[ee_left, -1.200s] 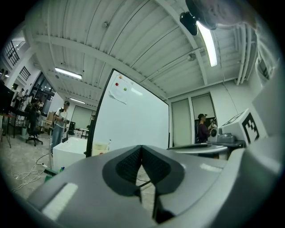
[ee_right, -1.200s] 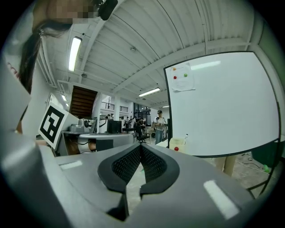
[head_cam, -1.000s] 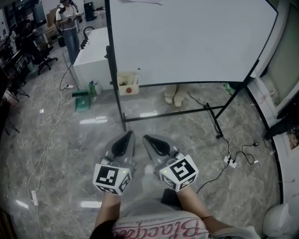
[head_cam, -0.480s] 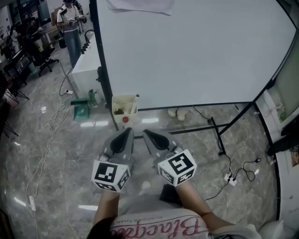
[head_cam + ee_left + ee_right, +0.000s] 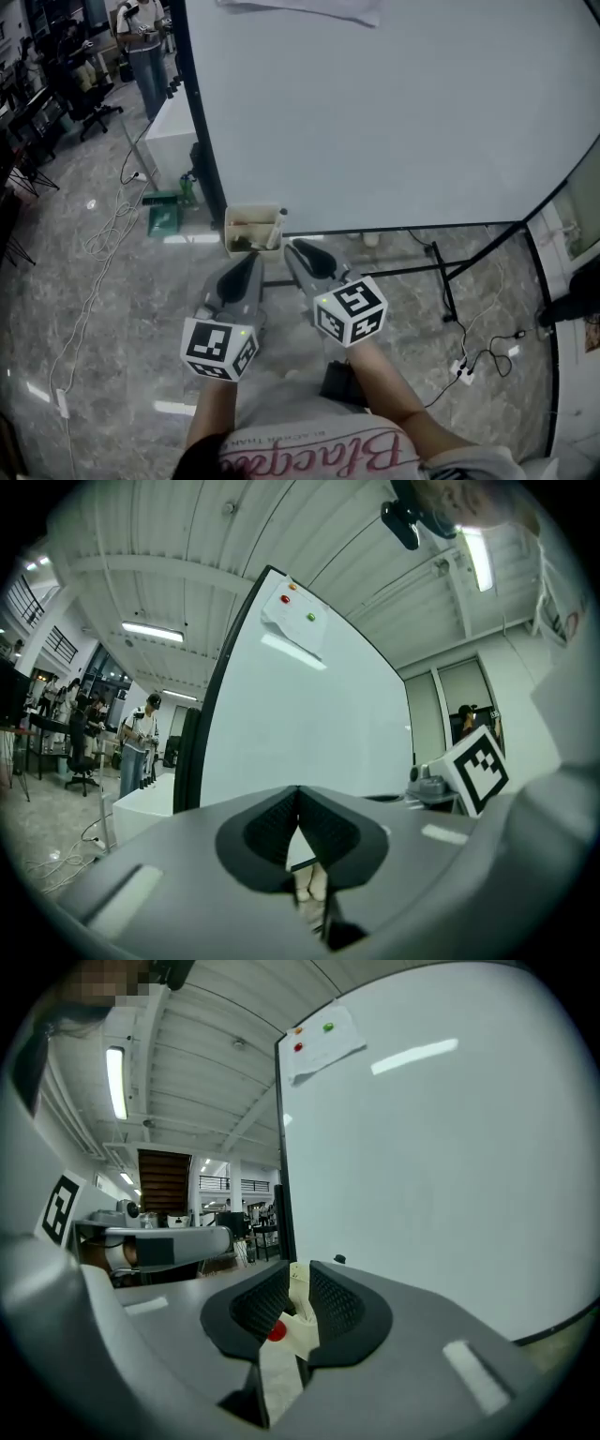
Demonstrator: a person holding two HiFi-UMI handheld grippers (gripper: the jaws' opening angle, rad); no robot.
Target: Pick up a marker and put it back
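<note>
A cream holder box (image 5: 246, 232) hangs at the lower left corner of the whiteboard (image 5: 394, 122). A white marker (image 5: 277, 228) with a dark cap stands tilted in it. My left gripper (image 5: 251, 261) is shut and empty, just below the box; in the left gripper view its tips (image 5: 298, 794) meet. My right gripper (image 5: 298, 249) is just right of and below the marker. Its jaws are opening with a narrow gap (image 5: 298, 1279) and nothing between them. Through that gap shows the box (image 5: 302, 1326) with its red dot.
The whiteboard's black stand legs (image 5: 450, 281) spread over the marble floor. A power strip and cables (image 5: 459, 370) lie at the right. At the left are a white cabinet (image 5: 173, 131), a green item (image 5: 164, 211), loose cables (image 5: 103, 244) and a standing person (image 5: 141, 37).
Both grippers have moved forward and up to the holder box, and the whiteboard has come closer in the head view. Their tips are now right under the box.
</note>
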